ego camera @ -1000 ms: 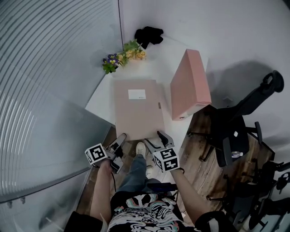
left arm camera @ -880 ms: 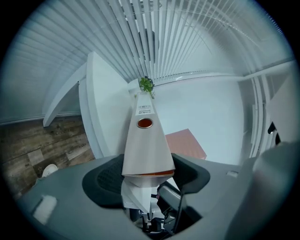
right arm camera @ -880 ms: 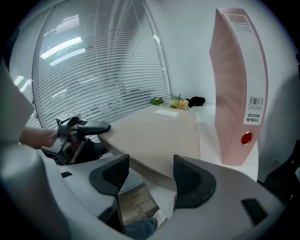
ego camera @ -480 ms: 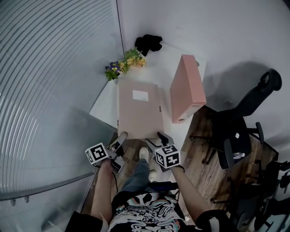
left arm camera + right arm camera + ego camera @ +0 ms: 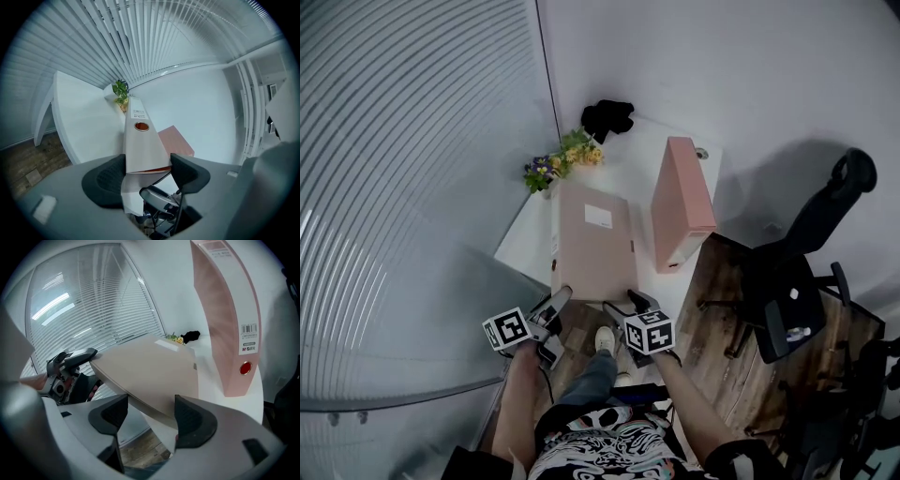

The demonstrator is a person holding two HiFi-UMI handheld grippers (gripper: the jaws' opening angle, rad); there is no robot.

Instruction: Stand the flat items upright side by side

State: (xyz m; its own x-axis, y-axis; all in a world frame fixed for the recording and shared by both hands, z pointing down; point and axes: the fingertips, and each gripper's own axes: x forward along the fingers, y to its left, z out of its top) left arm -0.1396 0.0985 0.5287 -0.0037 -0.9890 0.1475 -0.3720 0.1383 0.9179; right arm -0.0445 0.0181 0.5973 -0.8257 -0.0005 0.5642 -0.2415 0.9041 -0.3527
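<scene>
Left jaws: the left gripper (image 5: 149, 172) is clamping its two black pads on the near end of the spine of the beige cardboard lever-arch file (image 5: 592, 248), one pad on each side.
Right jaws: the right gripper (image 5: 151, 416) is standing wide, its jaws having just been opening. The file's near lower edge is passing slantwise between the pads. The left pad is staying clear of it, and whether the right pad is touching cannot be told.
Beige file: it is tilting, its near end lifted at the table's front edge and its far end pointing toward the flowers. The spine with the round finger hole and white label is facing up in the left gripper view.
Pink file: the pink cardboard lever-arch file (image 5: 680, 202) is standing upright just to the right of the beige one, apart from it, its barcode spine facing the person.
Table: the white tabletop (image 5: 633, 169) is carrying both files.
Far corner: a small bunch of yellow and purple flowers (image 5: 561, 159) is lying beside a black bundle (image 5: 607, 117).
Surroundings: grey slatted blinds (image 5: 412, 187) are running along the left, and a black office chair (image 5: 797, 300) is standing on the wooden floor (image 5: 722, 309) at the right.
</scene>
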